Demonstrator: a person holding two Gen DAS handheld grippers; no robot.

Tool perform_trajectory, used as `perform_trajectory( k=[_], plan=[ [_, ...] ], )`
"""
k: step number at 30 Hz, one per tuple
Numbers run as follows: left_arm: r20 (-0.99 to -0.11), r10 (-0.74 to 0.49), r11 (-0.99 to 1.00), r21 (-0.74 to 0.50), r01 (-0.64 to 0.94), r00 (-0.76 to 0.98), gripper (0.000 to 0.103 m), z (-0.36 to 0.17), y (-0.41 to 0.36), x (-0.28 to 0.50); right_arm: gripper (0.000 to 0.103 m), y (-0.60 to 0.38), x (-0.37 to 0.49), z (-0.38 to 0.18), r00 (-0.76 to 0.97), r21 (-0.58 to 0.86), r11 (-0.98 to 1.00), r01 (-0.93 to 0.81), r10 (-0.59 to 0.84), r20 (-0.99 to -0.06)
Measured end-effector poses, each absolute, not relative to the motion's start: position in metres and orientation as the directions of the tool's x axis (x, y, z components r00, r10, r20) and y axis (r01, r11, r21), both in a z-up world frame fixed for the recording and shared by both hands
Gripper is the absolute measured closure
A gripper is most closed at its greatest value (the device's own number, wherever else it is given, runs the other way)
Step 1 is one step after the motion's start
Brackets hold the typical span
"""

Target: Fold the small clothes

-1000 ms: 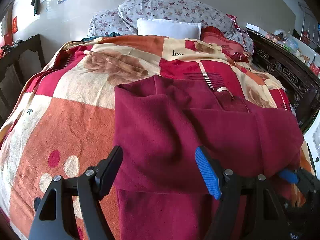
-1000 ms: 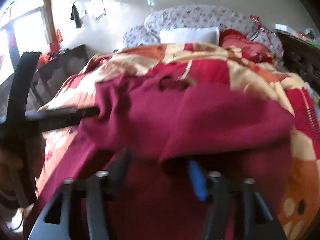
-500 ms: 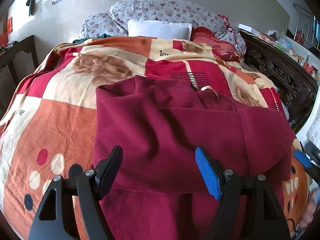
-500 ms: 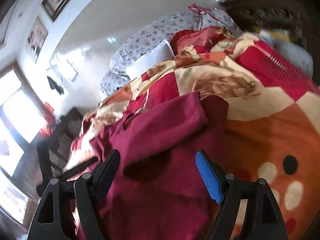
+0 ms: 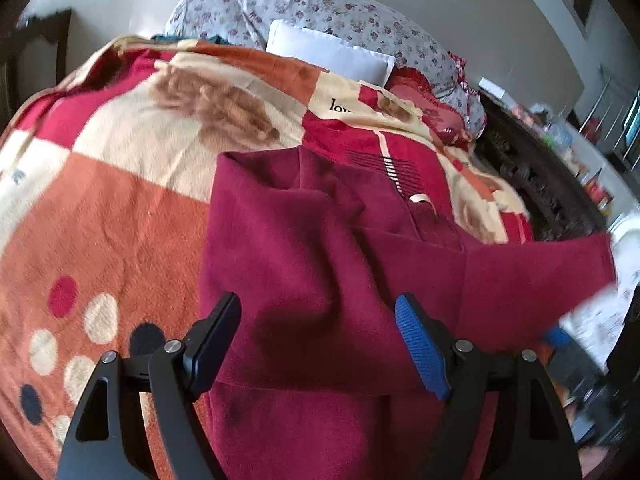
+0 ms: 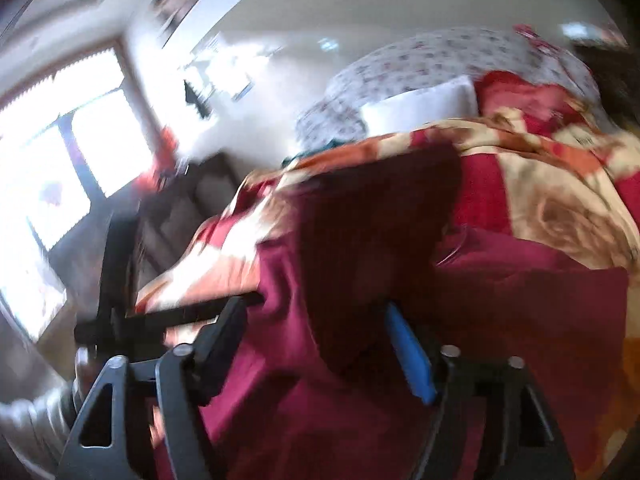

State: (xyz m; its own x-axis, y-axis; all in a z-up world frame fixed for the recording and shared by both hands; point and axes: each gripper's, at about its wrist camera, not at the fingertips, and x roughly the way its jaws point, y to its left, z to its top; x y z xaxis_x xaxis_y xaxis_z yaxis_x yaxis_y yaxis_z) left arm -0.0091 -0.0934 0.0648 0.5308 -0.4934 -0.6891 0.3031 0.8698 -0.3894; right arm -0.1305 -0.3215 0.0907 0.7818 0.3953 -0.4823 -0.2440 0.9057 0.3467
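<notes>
Maroon fleece garment (image 5: pixel 320 264) is spread on the patterned red-and-orange blanket (image 5: pixel 108 216), part-folded. Left gripper (image 5: pixel 318 340) is held wide and empty; right gripper (image 6: pixel 312 344) looks wide too, though it's blurred. Soft, floppy, probably light stuff, best grabbed at an edge or corner.

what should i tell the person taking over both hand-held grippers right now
Left hand-held gripper: open, jaws apart over the near part of the maroon garment, gripping nothing.
Right hand-held gripper: jaws apart with maroon cloth bunched between them; the view is blurred, so a grip cannot be confirmed.
The garment lies on the patterned blanket of the bed, with one flap already folded across its top and a sleeve-like part stretched out to the right.
Left to do: finish the fold, then flatten and square it.
</notes>
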Motion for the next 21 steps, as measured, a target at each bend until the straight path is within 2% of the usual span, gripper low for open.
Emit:
perform_trajectory(
  k=[2,4,11,21],
  plan=[
    [-0.673,-0.514,0.857,-0.425,0.29,0.532,0.024,0.064,-0.084,-0.007,0.024,-0.326,-0.138,0.087,0.78,0.363,0.903,-0.232,0.395,-0.486],
    [-0.654,-0.544,0.838,-0.464,0.288,0.527,0.024,0.064,-0.076,-0.005,0.018,-0.333,-0.143,0.085,0.785,0.4,0.892,-0.21,0.398,-0.475],
    [-0.583,-0.627,0.764,-0.592,0.259,0.516,0.019,0.062,-0.055,0.003,0.016,-0.351,-0.151,0.08,0.791,0.475,0.869,-0.141,0.388,-0.474],
    [-0.606,-0.613,0.782,-0.557,0.279,0.507,0.018,0.06,-0.081,0.01,0.016,-0.378,-0.192,0.094,0.826,0.424,0.902,-0.083,0.3,-0.477]
  ],
)
